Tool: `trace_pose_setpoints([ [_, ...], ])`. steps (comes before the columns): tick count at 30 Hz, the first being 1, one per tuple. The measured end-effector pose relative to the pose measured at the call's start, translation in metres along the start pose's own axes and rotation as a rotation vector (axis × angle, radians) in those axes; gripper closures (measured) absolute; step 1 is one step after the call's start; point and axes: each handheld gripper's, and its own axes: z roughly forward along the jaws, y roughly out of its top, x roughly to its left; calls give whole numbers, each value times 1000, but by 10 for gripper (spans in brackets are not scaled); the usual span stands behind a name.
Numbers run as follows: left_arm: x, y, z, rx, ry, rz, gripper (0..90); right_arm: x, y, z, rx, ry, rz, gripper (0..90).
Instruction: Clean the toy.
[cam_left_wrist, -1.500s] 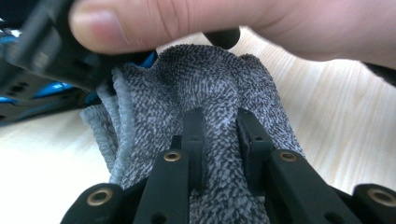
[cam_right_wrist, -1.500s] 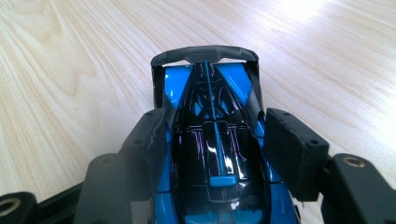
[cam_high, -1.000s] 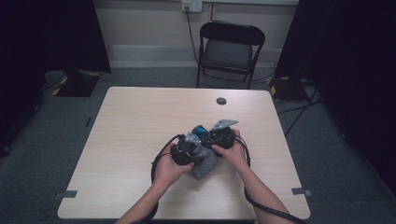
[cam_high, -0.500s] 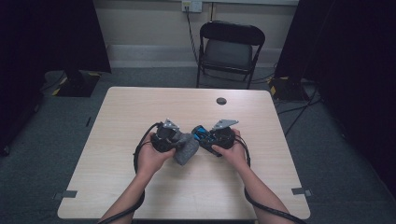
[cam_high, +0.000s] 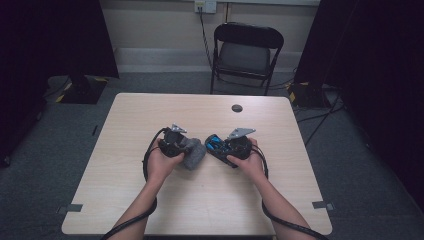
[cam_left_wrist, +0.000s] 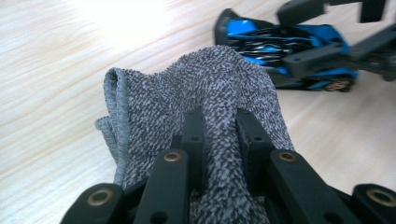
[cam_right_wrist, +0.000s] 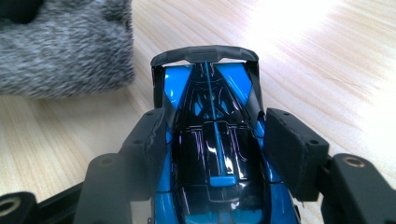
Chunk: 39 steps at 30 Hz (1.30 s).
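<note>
Your left gripper (cam_left_wrist: 219, 126) pinches the grey cloth (cam_left_wrist: 205, 88) while your right gripper (cam_right_wrist: 217, 140) clamps the blue toy car (cam_right_wrist: 212, 154) just beside it on the surface (cam_high: 150, 210)

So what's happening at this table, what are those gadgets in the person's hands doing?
A person sits at a wooden table holding a two-fingered gripper in each hand. The left gripper is pinched shut on a fold of a grey cloth. The right gripper clamps the sides of a blue and black toy car. The cloth and car sit side by side near the middle of the table, a small gap between them. It looks like wiping the car with the cloth.
</note>
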Motion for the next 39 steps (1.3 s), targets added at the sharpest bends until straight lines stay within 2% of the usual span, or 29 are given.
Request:
trace_pose_setpoints([
  [5, 7, -1, 10, 6, 31, -26, 758, 0, 0, 0, 0, -1, -1, 399],
  [8, 9, -3, 18, 22, 37, -35, 757, 0, 0, 0, -2, -1, -2, 399],
  [9, 8, -4, 22, 20, 32, -50, 757, 0, 0, 0, -2, -1, -3, 399],
  [10, 9, -4, 24, 20, 31, -35, 756, 0, 0, 0, -2, -1, -1, 399],
  [12, 6, -5, 29, 16, 28, -39, 752, 1, 0, 0, 0, -2, -3, 399],
  [16, -1, -6, 40, 43, 39, -23, 750, 1, 0, 0, 0, -2, -4, 399],
  [20, -3, -7, 42, 46, 38, -10, 749, 1, 0, 0, 1, -2, -4, 399],
  [29, -14, -12, 40, 55, 6, 14, 754, 1, 0, 0, 2, -4, -3, 399],
  [31, -17, -13, 40, 57, -16, 17, 754, 1, 1, 0, 3, -7, -6, 399],
  [36, -28, -13, 42, 52, -28, 48, 753, 2, 1, 1, 7, -8, -7, 399],
  [39, -35, -13, 43, 52, -49, 53, 753, 2, 1, 1, 5, -10, -8, 399],
])
